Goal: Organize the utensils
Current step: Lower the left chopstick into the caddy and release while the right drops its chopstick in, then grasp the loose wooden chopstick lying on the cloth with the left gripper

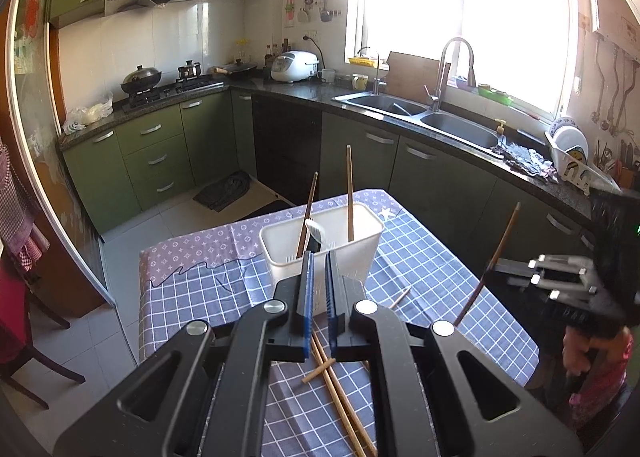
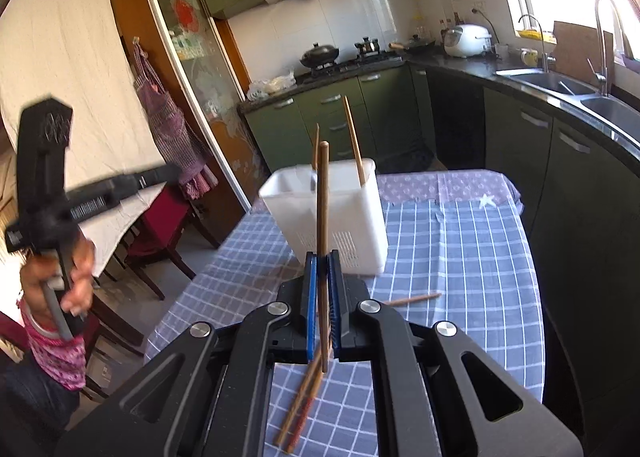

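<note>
Holding one chopstick (image 2: 322, 217) upright in our right gripper (image 2: 322, 277), we see two already standing in the white holder (image 2: 340, 225). Our left gripper (image 1: 319, 277) is closed on nothing (a white spoon (image 1: 316, 231) shows just past it), and several chopsticks (image 1: 340, 397) remain on the table (image 1: 440, 277).

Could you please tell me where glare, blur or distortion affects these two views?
Left wrist view: the window is blown out white, the right gripper is motion-blurred, and the counter edge bows from fisheye. Right wrist view: the left gripper is blurred, while the held chopstick stays sharp.
</note>
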Motion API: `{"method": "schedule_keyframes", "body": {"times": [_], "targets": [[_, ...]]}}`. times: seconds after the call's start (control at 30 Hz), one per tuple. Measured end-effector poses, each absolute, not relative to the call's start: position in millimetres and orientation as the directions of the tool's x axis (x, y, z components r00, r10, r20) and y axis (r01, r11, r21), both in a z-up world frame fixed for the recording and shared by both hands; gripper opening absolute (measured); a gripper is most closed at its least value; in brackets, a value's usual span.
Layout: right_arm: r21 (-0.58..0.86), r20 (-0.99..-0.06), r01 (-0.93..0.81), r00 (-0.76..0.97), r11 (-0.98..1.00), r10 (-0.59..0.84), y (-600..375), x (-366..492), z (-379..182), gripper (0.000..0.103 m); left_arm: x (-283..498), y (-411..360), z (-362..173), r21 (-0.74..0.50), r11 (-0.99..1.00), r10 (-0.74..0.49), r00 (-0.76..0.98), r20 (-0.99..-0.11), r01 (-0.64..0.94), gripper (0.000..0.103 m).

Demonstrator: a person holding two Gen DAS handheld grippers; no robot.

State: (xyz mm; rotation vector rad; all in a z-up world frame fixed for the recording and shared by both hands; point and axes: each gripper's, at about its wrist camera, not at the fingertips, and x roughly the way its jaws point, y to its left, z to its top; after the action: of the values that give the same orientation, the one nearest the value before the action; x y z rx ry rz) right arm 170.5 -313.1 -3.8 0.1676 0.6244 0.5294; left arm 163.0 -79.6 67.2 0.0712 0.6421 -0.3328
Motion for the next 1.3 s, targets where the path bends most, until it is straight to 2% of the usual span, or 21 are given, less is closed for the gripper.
{"method": "schedule_keyframes", "body": {"times": [0.2, 0.33, 0.37, 0.4, 0.47, 0.67, 0.7, 0.73, 0.87, 0.93, 1.17, 1.3], "targets": [[0.273, -0.285, -0.427, 0.82, 0.862, 0.496, -303.7, 197.1, 76.9, 0.007, 161.6, -70.5, 43.2, -0.06, 0.939, -0.298, 0.714, -0.633, 0.339, 0.006], [0.226, -0.234, -0.403, 0.862, 0.887, 0.451, -284.4, 228.1, 96.2, 0.007, 158.8, -67.6, 31.2, -0.07, 0.93, -0.317, 0.69, -0.65, 0.361, 0.01], [0.21, -0.245, -0.387, 0.868, 0.898, 0.432, -278.2, 238.1, 94.8, 0.007, 158.0, -67.1, 28.4, -0.072, 0.923, -0.329, 0.683, -0.652, 0.377, 0.019], [0.201, -0.262, -0.376, 0.869, 0.905, 0.42, -273.0, 247.1, 90.8, 0.007, 156.4, -67.5, 26.0, -0.069, 0.919, -0.336, 0.679, -0.652, 0.388, 0.034], [0.195, -0.313, -0.358, 0.859, 0.913, 0.404, -264.0, 264.1, 76.3, 0.007, 155.1, -67.8, 23.5, -0.058, 0.91, -0.348, 0.679, -0.646, 0.411, 0.041], [0.194, -0.427, -0.349, 0.811, 0.917, 0.399, -249.0, 295.2, 37.3, 0.008, 156.4, -72.9, 18.9, -0.031, 0.886, -0.371, 0.667, -0.646, 0.463, 0.041], [0.191, -0.433, -0.353, 0.807, 0.916, 0.401, -248.0, 295.1, 35.8, 0.014, 156.6, -74.9, 18.7, -0.029, 0.88, -0.379, 0.665, -0.644, 0.474, 0.041], [0.194, -0.428, -0.357, 0.807, 0.914, 0.406, -249.2, 291.8, 37.3, 0.019, 157.0, -77.8, 18.4, -0.025, 0.874, -0.386, 0.662, -0.642, 0.486, 0.041], [0.187, -0.377, -0.373, 0.827, 0.909, 0.417, -270.4, 255.6, 51.6, 0.023, 168.0, -94.6, 7.3, -0.029, 0.83, -0.429, 0.603, -0.673, 0.557, 0.047], [0.187, -0.374, -0.373, 0.828, 0.909, 0.417, -287.9, 232.0, 52.3, 0.031, 175.0, -107.4, -2.9, -0.033, 0.792, -0.455, 0.553, -0.698, 0.609, 0.047], [0.199, -0.466, -0.317, 0.802, 0.927, 0.374, -341.2, 176.8, 19.0, 0.031, 205.9, -172.5, -54.1, 0.016, 0.636, -0.466, 0.4, -0.789, 0.772, 0.047], [0.219, -0.528, -0.28, 0.772, 0.935, 0.355, -365.0, 165.0, -5.5, 0.031, 228.3, -203.9, -83.0, 0.024, 0.574, -0.439, 0.332, -0.835, 0.819, 0.041]]}}
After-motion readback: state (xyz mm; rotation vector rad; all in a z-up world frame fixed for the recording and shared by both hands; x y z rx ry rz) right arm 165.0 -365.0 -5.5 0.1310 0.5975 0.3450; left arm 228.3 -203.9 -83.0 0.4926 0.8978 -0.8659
